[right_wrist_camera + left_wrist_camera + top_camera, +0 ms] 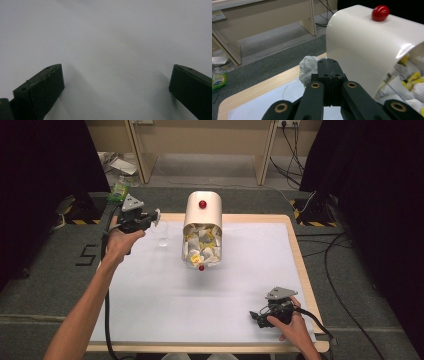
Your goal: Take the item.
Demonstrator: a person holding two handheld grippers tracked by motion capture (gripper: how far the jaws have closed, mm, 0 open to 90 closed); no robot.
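A cream bin (202, 217) (362, 47) with a red knob (202, 204) (380, 13) lies on its side at the back middle of the white table (165, 305). Its mouth faces me, packed with white and yellow crumpled wrappers (201, 247) (409, 80). A second red knob (201, 268) sits at the mouth's front. My left gripper (152, 217) (327, 61) hovers left of the bin, shut on a crumpled white wad (157, 215) (308, 67). Beneath it a clear round dish (162, 241) (293, 91) rests on the table. My right gripper (257, 316) (116, 82) lies open on the table's near right.
A green packet (119, 190) (218, 81) lies on the carpet beyond the table's back left corner. Wooden furniture legs (142, 155) stand behind. Cables (340, 270) trail over the floor to the right. The table's wooden rim (300, 260) runs along the right side.
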